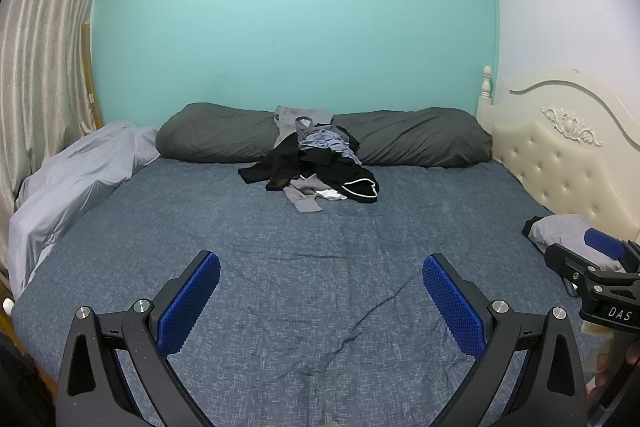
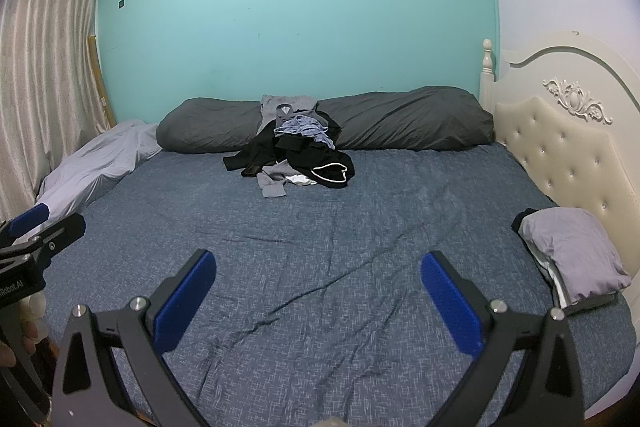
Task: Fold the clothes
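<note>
My bed's blue sheet (image 2: 320, 267) lies wrinkled. At 12 o'clock, 1 long dark grey pillow (image 2: 400, 123) rests against the teal wall (image 2: 300, 7). Cream headboard (image 2: 560, 147) at 3 o'clock, striped curtain (image 2: 48, 67) at 9.

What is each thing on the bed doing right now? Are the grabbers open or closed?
left gripper: open, empty, above the sheet.
right gripper: open, empty.
pile of clothes: unfolded, jumbled against the dark pillow.
folded stack: folded, by the headboard.
bedsheet: spread, slightly wrinkled.
</note>
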Tool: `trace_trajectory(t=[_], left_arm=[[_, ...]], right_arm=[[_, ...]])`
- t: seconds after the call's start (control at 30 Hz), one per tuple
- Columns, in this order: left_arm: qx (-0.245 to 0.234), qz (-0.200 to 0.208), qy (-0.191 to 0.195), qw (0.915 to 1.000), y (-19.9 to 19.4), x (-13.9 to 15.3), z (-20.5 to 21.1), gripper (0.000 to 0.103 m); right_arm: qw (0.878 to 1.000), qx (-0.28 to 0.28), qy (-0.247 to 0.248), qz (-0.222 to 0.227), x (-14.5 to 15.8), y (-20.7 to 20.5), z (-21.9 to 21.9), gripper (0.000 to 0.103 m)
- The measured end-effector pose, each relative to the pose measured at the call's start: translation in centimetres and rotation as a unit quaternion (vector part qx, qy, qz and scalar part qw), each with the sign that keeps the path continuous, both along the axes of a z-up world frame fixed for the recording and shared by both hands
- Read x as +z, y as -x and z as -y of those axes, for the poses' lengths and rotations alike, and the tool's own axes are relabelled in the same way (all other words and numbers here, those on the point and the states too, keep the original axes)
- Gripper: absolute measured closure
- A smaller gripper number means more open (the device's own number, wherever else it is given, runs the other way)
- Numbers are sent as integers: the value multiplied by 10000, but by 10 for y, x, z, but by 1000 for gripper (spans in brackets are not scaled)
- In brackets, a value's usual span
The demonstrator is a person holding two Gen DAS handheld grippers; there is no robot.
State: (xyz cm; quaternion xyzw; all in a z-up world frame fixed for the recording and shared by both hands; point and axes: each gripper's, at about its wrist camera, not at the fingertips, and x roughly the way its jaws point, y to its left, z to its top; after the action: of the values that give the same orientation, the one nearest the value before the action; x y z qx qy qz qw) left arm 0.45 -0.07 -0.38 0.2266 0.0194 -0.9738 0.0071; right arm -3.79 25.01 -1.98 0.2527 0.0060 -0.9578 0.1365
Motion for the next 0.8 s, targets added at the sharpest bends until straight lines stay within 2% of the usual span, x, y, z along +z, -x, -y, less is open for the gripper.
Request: trace_trajectory(t=[0.8], left_arm=[[44,10,0,10000,5,2,2,0]], right_arm=[[10000,21,23,17,2,2,0,0]])
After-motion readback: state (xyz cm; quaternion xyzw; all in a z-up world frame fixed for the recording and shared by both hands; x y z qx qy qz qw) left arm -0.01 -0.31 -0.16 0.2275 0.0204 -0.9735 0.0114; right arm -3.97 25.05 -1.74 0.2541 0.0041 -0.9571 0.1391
